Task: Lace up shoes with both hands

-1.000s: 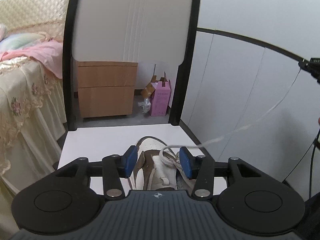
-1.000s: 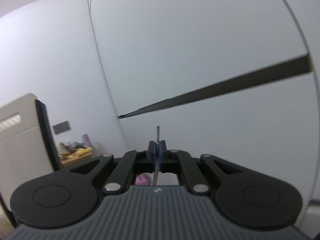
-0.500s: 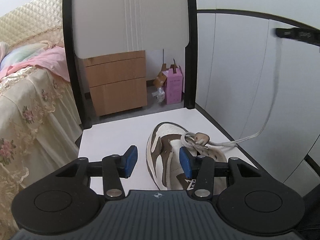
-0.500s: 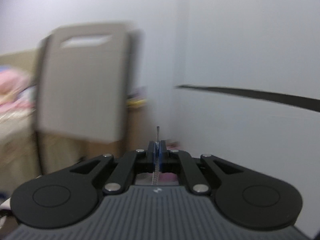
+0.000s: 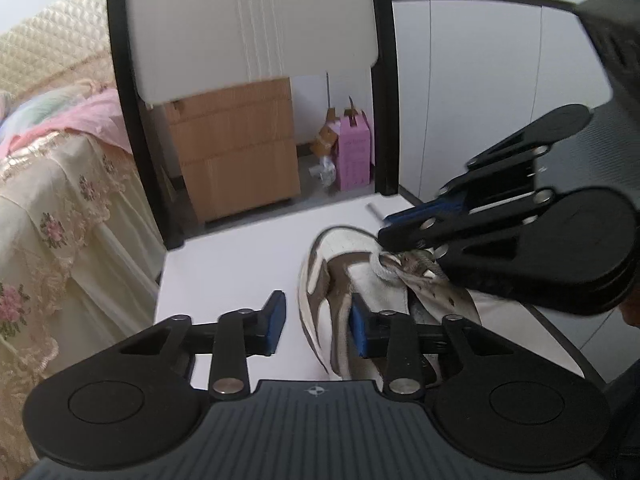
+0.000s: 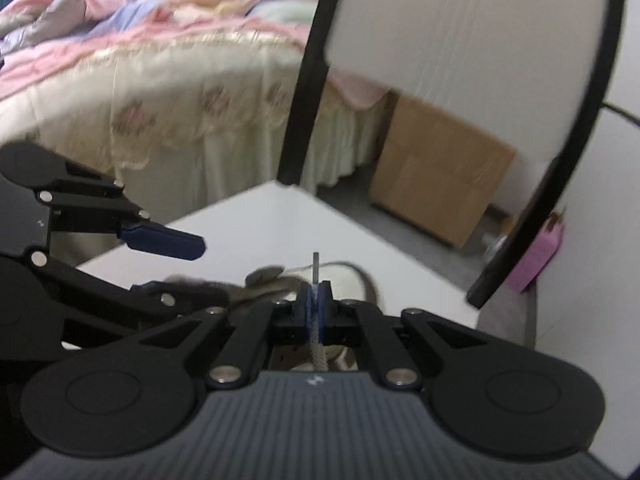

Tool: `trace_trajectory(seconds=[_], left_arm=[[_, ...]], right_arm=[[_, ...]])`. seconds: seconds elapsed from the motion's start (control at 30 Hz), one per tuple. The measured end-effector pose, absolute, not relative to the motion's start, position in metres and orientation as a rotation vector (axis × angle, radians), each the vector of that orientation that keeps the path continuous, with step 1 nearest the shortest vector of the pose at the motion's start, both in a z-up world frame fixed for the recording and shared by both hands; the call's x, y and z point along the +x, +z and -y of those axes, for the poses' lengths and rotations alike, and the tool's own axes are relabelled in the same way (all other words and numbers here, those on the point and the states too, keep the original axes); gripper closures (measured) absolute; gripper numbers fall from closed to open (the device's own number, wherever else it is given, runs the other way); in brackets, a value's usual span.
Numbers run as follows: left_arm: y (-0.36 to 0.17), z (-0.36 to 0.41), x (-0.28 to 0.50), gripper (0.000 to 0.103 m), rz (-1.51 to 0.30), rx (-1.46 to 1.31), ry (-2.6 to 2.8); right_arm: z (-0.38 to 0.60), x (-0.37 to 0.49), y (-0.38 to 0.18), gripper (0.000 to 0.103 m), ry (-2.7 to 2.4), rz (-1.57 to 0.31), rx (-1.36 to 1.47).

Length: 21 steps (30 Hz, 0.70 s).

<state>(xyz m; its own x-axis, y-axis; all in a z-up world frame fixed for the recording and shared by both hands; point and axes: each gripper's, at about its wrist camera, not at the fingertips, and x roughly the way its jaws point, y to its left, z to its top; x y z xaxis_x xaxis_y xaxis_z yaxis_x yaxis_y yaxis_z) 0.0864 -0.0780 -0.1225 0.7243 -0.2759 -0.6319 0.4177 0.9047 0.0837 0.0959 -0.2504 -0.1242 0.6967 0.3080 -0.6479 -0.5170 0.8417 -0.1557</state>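
My right gripper (image 6: 316, 304) pinches the lace (image 6: 317, 342) above the shoe (image 5: 352, 280) on the white table (image 5: 240, 256); my left gripper's (image 5: 316, 322) jaws are closing astride its side.

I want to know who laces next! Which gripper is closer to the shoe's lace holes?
Right. The right gripper, shut on the lace, hangs just over the holes. The left gripper, closing, straddles the shoe sidewall, lower down.

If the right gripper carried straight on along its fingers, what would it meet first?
Probably the shoe: the right gripper, shut on the shoelace, points down at the toe just beyond its fingertips. The lace tip would touch first. Depth is hard to judge; past the shoe lies the white tabletop.
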Motion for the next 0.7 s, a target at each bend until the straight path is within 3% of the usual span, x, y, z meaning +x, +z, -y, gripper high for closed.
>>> trace_trajectory(seconds=[0.2,0.7], left_arm=[[-0.127,0.075,0.095,0.080,-0.684,0.150,-0.350],[-0.130,0.020,0.126,0.081,-0.879,-0.358,-0.369]], right_arm=[[0.229,0.134,-0.129,0.100,0.534,-0.767,-0.346],[0.233,0.163,-0.140,0.099,0.711,-0.932,-0.220]])
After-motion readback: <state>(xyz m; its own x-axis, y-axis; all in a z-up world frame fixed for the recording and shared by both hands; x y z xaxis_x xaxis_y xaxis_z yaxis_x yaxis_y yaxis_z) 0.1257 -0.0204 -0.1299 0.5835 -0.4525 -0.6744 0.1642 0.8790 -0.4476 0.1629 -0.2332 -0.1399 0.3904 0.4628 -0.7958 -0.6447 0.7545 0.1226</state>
